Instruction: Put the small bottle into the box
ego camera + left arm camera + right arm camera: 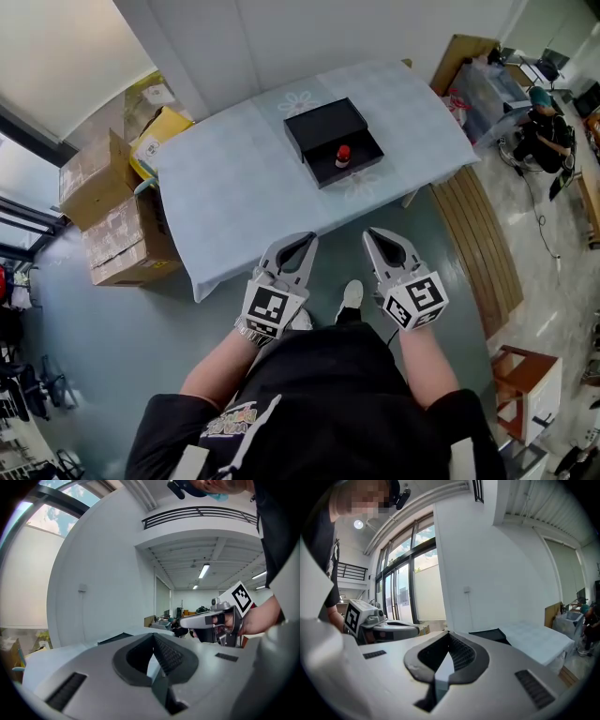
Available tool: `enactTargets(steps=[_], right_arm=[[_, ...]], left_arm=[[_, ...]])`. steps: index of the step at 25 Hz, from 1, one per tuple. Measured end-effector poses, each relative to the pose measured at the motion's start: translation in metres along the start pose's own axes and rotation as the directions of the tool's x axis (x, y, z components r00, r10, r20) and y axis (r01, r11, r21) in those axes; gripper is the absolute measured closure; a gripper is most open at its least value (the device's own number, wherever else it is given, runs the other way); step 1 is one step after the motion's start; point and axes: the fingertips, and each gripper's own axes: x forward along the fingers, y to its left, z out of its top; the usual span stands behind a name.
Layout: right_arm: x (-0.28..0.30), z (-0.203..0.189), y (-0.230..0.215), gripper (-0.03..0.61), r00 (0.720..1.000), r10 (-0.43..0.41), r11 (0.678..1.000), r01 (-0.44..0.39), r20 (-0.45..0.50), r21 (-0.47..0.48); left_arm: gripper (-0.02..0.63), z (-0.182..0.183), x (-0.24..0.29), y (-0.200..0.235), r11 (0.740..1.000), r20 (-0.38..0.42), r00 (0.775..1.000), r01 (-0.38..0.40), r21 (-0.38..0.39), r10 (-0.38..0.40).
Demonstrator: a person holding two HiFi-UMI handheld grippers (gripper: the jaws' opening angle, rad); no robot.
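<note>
Short of table (234, 178): left gripper (302, 240), right gripper (373, 235) level, side by side, jaws closed, empty. Cartons (112, 225) beside table.

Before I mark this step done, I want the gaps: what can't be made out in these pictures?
- Small bottle, head view: too small to read its label or see how it rests in the black box.
- Box interior, both gripper views: seen edge-on, so its wall hides the bottle.
- Whatever lies beneath the tablecloth, head view: the cloth covers it.

The box (323, 127) is black, the small bottle (343, 156) red-capped.
</note>
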Motion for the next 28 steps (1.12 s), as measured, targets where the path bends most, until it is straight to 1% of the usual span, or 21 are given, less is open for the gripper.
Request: enactTargets(steps=[11,28], right_arm=[[-0.005,-0.021,0.028,0.571,1.0,-0.019,1.0,0.02,-0.019,0.014],[-0.018,-0.014,0.042,0.571,1.0,-0.015,1.0,0.015,-0.012,-0.015]], left_arm=[[0.606,-0.02,-0.027,-0.001,1.0,-0.017,1.0,0.018,-0.009,-0.019],[0.606,-0.009,-0.044,-0.009,1.0,0.018,1.0,0.005,0.005,-0.005]])
